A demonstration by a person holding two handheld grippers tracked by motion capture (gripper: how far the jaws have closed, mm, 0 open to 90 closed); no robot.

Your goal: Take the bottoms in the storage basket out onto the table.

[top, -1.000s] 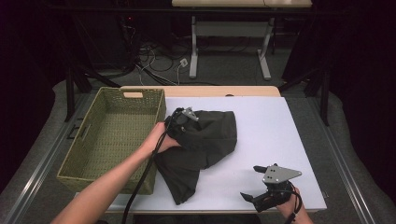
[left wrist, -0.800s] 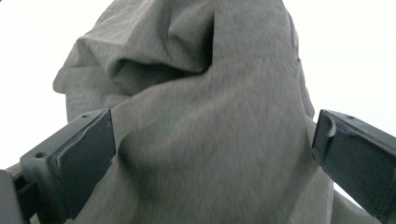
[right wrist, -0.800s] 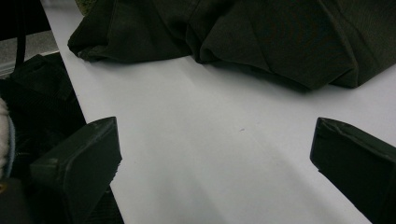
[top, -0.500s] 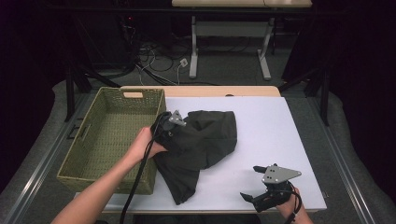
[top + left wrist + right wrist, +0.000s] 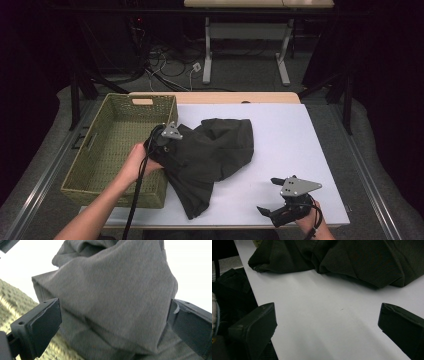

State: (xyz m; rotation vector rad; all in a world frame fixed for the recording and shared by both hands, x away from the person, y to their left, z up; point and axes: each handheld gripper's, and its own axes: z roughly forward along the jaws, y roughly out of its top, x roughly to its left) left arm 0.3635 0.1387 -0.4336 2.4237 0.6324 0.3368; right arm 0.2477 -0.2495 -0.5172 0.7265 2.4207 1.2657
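Note:
A dark grey cloth (image 5: 220, 150) lies crumpled on the white table top (image 5: 295, 140), its left part against the green woven basket (image 5: 111, 104). My left gripper (image 5: 168, 142) hovers over the cloth's left end by the basket's right wall. In the left gripper view the cloth (image 5: 112, 290) bulges between the jaws, which stand wide apart, so the left gripper (image 5: 113, 322) is open. My right gripper (image 5: 270, 196) rests near the table's front right edge, open, with bare table between its jaws. The right gripper view has the cloth (image 5: 352, 260) lying well ahead of the right gripper (image 5: 325, 325).
The basket's weave (image 5: 7, 297) appears at the lower left of the left gripper view. Table legs and cables (image 5: 170, 65) lie on the floor behind the table. A metal rail (image 5: 35, 180) runs along the left side.
My left gripper has moved left across the cloth, from its middle top to its left end beside the basket. The right gripper has stayed put.

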